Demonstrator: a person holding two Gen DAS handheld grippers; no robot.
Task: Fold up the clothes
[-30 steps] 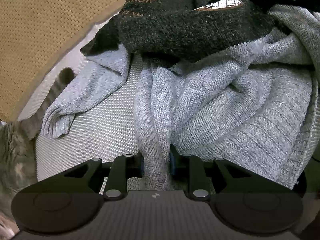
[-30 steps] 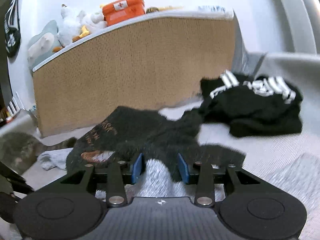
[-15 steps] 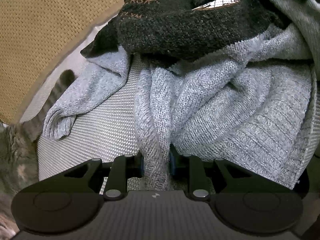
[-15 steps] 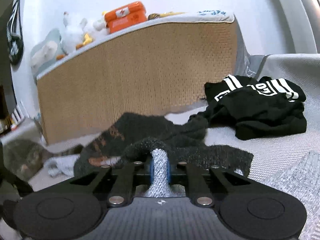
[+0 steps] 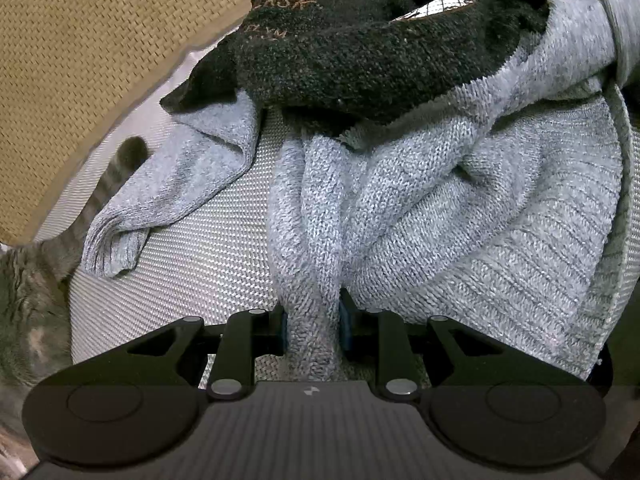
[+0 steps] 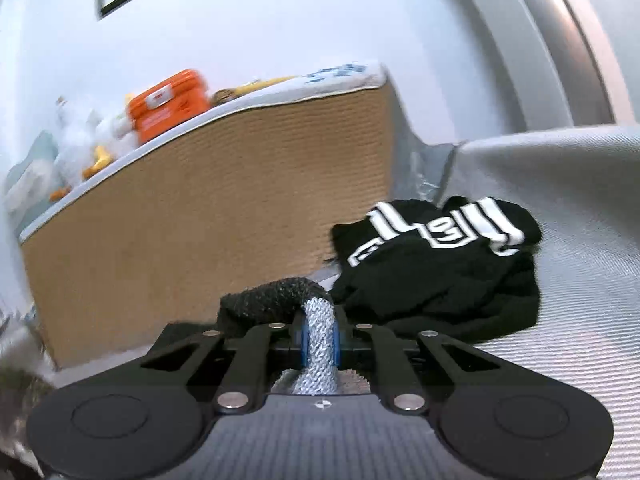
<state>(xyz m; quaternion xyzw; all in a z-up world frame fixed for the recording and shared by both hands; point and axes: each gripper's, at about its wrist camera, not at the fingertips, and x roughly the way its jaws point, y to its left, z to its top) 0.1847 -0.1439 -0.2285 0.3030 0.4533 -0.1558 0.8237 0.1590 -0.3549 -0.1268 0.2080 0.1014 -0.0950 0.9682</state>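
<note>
Garment in hand: a light grey chunky-knit sweater (image 5: 460, 216), crumpled on the pale woven cover (image 5: 200, 248); in the left wrist view it fills the frame from 6 o'clock out to 3 o'clock, one ribbed cuff trailing towards 9.
Left gripper (image 5: 313, 330): clamped on a rolled ridge of the grey knit, both pads pressed into the fold; it points steeply down at the cover.
Right gripper (image 6: 319, 344): its jaws have just been closing, and a thin bunch of the same grey knit is now pinched between the blue pads; it looks out almost level.
Overlying piece: a dark fuzzy knit garment with orange lettering (image 5: 360, 60) drapes across the sweater's far part at 12 o'clock in the left view; in the right view a lobe of it hangs over the pinched knit at 11 o'clock.
Key relation: the sweater seems to run away from the left gripper towards 1 o'clock and under the dark garment, so, as I judge it, spreading it calls for the two grips to draw apart along that line until the dark piece slides off.
Nearer hand: the left sits low on the bulk; the right holds the raised end.
Elsewhere: a black garment with white block lettering (image 6: 440, 264) lies well apart at 2 o'clock of the right gripper, by the tan woven panel (image 6: 224, 208).
Risk: a tabby cat (image 5: 36, 280) sits at 8 o'clock, its tail near the cuff.
</note>
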